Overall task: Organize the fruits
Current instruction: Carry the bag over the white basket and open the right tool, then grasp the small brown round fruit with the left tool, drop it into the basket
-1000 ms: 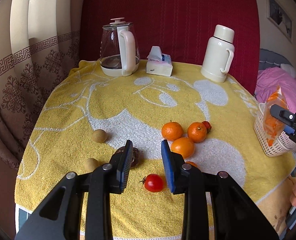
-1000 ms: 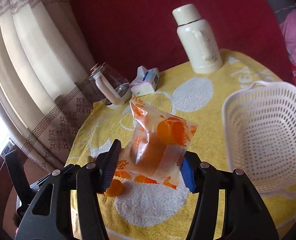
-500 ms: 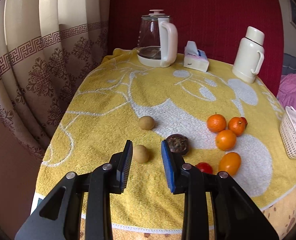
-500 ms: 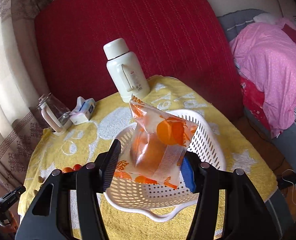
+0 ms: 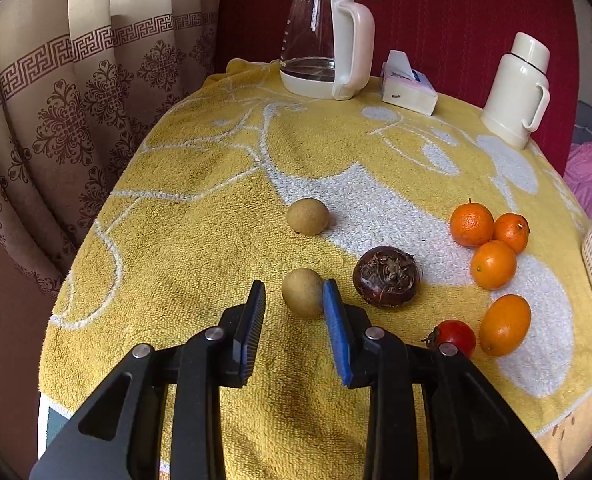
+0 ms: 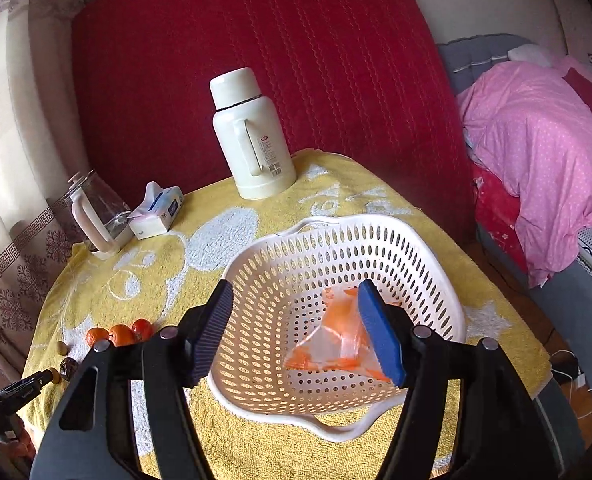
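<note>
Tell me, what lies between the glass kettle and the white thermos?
A tissue pack lies between the glass kettle and the white thermos; both wrist views show it.

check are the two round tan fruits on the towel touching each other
Apart. The left wrist view shows the near tan fruit and the far tan fruit with bare yellow towel between them.

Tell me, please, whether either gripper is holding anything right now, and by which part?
Nothing is held. The right gripper has just opened, and the orange packet lies in the white basket. The left gripper hangs above a small brown fruit, empty.
</note>
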Motion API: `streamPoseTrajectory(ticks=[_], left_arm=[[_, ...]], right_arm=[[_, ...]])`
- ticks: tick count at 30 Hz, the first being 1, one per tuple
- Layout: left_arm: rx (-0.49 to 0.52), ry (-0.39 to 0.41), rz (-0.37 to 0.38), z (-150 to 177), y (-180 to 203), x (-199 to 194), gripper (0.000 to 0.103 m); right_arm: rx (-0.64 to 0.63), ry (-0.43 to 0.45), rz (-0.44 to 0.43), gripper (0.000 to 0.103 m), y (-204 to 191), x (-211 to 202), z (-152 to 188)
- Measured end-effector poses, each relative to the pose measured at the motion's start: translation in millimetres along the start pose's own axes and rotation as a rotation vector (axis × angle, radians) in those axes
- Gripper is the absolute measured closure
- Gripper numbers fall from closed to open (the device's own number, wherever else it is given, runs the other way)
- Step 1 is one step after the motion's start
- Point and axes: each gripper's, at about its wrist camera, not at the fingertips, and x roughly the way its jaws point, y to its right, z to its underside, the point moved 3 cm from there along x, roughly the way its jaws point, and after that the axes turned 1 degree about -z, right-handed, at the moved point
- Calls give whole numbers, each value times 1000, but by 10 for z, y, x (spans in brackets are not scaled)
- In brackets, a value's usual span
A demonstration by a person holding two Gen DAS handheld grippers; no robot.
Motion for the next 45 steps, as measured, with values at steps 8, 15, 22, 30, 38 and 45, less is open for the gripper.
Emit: streamPoseTrajectory(ticks=[8, 15, 22, 30, 38, 45], left_arm=[[15, -24, 19, -9, 115, 129, 76], [9, 10, 27, -68, 165, -39, 77], [79, 78, 96, -239, 636, -379, 77], [241, 95, 322, -337, 1760, -645, 77], [379, 73, 491, -281, 2745, -756, 77], [416, 49, 527, -252, 3074, -726, 77]], right_arm=[[-21, 5, -12, 37, -49, -16, 48], [-2, 29, -27, 37, 19, -82, 19], [8, 66, -17, 37, 181, -208, -59], [-9, 83, 15, 37, 413, -299, -133], [3, 78, 21, 37, 614, -321, -102], [25, 76, 15, 37, 690, -295, -114]])
